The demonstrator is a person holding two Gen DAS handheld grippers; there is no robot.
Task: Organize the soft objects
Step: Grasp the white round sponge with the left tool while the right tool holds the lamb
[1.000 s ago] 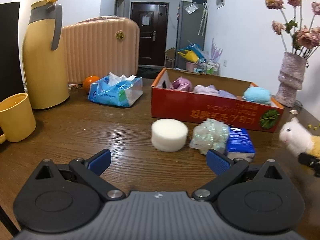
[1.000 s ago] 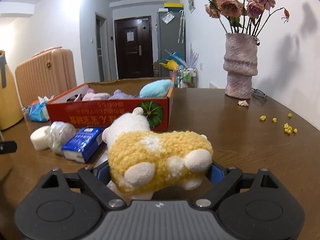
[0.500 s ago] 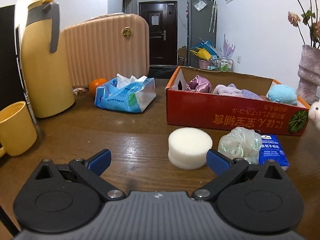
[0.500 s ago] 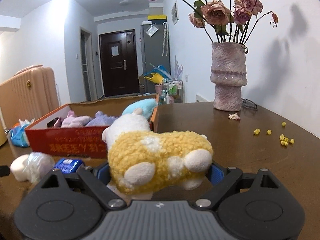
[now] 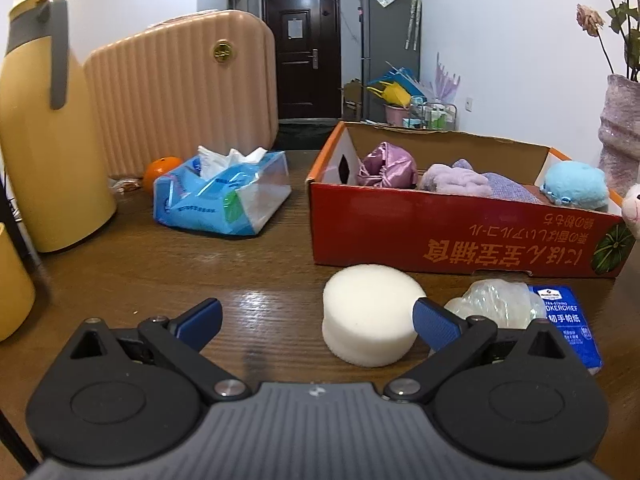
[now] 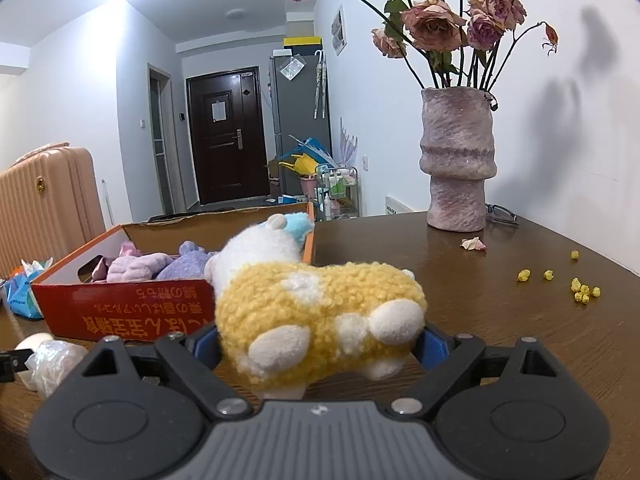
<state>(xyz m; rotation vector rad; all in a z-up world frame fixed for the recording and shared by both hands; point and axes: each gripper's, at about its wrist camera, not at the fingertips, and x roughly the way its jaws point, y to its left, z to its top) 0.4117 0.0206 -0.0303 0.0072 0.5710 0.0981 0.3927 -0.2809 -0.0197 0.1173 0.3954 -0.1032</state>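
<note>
While the right gripper clamps the yellow-and-white plush sheep between its blue pads above the table, just beside the red cardboard box, the left gripper hangs spread wide and empty. Its right finger sits just beside the white round sponge, with the mesh bath puff and blue tissue pack to the right. 4 soft items lie inside the box.

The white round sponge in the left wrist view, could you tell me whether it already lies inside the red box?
No, the white round sponge rests on the wooden table in front of the red box, not inside it.
</note>
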